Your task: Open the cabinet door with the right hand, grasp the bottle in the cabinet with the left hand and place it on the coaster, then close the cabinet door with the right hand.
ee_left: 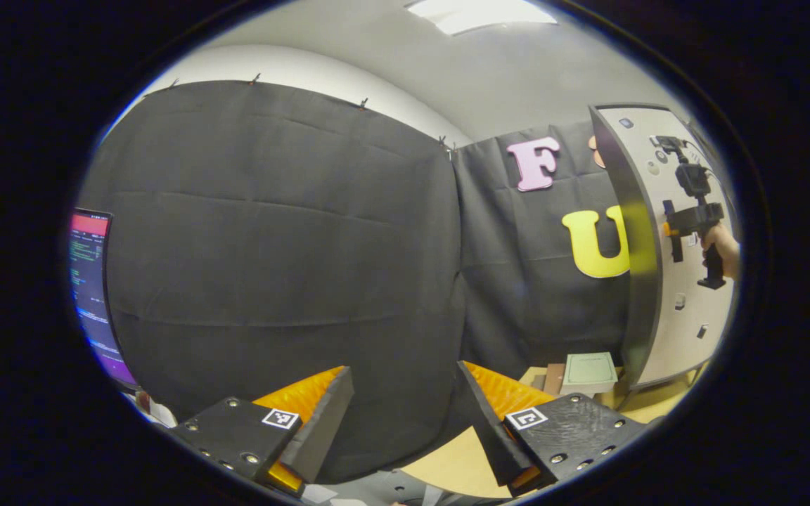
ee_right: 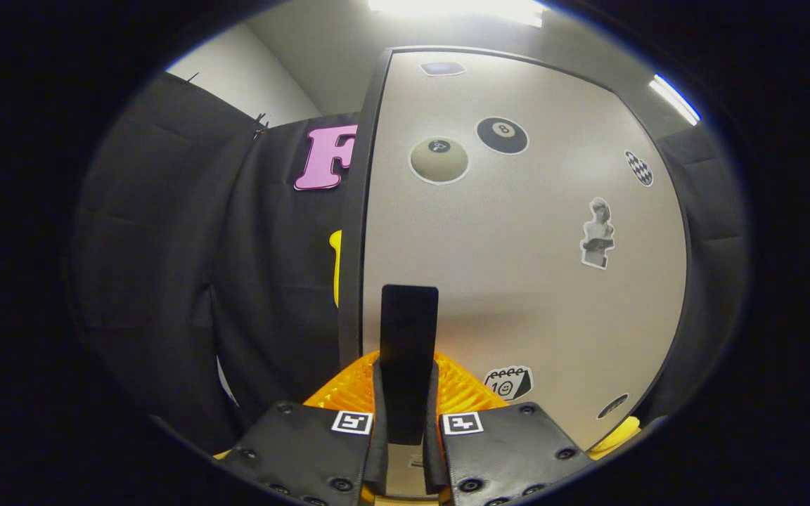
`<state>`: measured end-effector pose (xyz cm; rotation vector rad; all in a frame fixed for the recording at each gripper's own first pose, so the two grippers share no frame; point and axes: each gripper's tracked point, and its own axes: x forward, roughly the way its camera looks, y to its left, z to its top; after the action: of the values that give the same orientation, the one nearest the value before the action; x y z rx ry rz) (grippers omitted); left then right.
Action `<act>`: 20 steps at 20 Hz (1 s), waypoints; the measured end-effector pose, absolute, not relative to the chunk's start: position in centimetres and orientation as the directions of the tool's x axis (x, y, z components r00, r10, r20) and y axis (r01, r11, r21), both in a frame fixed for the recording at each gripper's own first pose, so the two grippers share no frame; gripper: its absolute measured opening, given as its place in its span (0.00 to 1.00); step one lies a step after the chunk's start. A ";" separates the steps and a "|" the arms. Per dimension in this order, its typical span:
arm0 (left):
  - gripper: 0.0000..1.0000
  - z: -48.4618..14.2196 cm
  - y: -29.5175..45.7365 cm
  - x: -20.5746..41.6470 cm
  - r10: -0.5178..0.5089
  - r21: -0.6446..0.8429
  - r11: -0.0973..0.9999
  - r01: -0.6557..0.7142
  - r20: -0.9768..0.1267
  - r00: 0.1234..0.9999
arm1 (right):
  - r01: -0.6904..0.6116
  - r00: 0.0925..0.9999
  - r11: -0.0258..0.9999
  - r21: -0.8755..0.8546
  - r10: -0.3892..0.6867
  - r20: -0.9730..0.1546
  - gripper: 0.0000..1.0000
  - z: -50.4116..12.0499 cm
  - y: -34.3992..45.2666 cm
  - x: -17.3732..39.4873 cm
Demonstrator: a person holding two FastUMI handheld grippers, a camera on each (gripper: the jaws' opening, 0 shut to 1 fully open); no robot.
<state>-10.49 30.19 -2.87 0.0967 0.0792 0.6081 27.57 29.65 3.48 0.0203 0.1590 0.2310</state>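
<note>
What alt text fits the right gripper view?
The right gripper is shut on the dark upright handle of the pale cabinet door, seen from close up. Stickers dot the door, and black cloth hangs to the left.

You are in a booth with black cloth walls (ee_left: 271,267) and a pale ceiling with a bright light (ee_left: 479,14) in it. A lit screen (ee_left: 92,295) stands at the left edge, near a light wooden table (ee_left: 451,467).
</note>
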 end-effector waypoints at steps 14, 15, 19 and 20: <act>0.91 -1.9 28.1 -10.5 0.365 0.057 0.930 -0.362 -0.038 0.930 | -0.417 0.873 0.899 0.132 0.437 -0.218 0.14 4.6 28.1 22.4; 0.89 -1.9 28.0 -10.3 0.347 0.053 0.937 -0.345 -0.037 0.937 | -0.424 0.868 0.896 0.135 0.444 -0.221 0.14 4.8 27.9 21.9; 0.89 -2.2 26.8 -9.3 0.275 0.034 0.961 -0.274 -0.040 0.961 | -0.445 0.854 0.884 0.143 0.467 -0.231 0.14 4.8 26.8 20.9; 0.89 -2.1 26.4 -9.0 0.259 0.029 0.966 -0.258 -0.042 0.965 | -0.453 0.849 0.880 0.141 0.475 -0.231 0.14 4.9 26.6 20.8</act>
<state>-9.00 26.43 -2.08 0.0237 0.0452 0.2611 20.76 26.57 4.86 0.0827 0.2645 0.4892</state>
